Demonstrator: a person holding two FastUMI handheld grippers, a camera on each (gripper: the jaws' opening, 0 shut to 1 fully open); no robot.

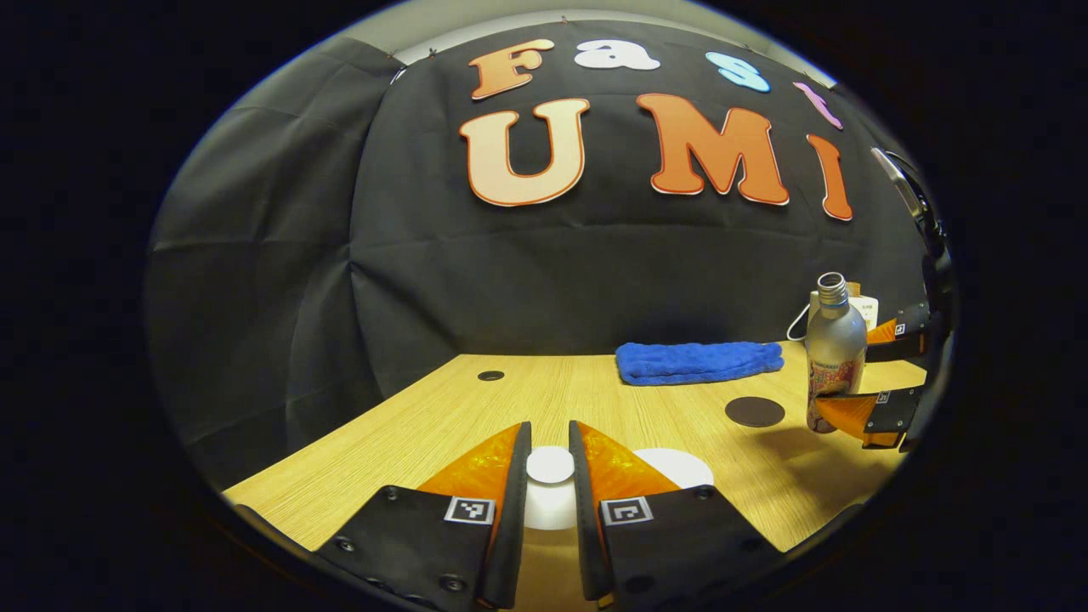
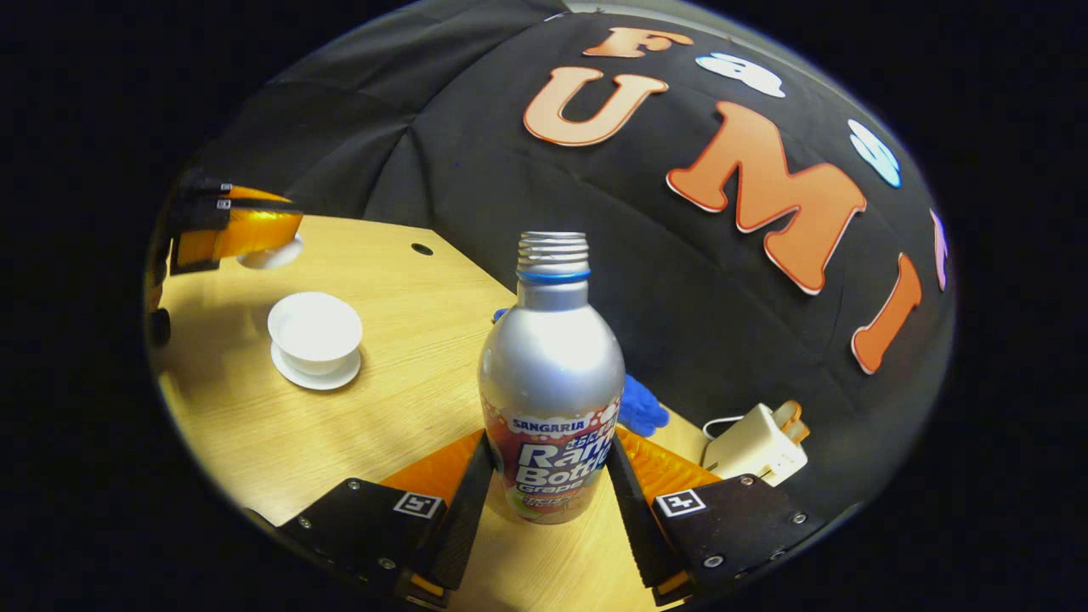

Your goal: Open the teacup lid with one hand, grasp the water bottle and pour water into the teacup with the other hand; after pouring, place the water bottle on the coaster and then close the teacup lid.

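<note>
The teacup (image 2: 315, 330) stands open on its white saucer (image 2: 316, 374) on the wooden table (image 2: 255, 442). Its white lid (image 1: 550, 465) is lifted off, pinched at the knob by the left gripper (image 1: 550, 463). The right gripper (image 2: 548, 476) is closed on the lower body of the silver water bottle (image 2: 551, 365), which is upright with no cap and seems raised from the table. The dark round coaster (image 1: 755, 411) lies just beside it. A blue cloth (image 1: 699, 361) and a white charger (image 2: 755, 445) are near the wall.
</note>
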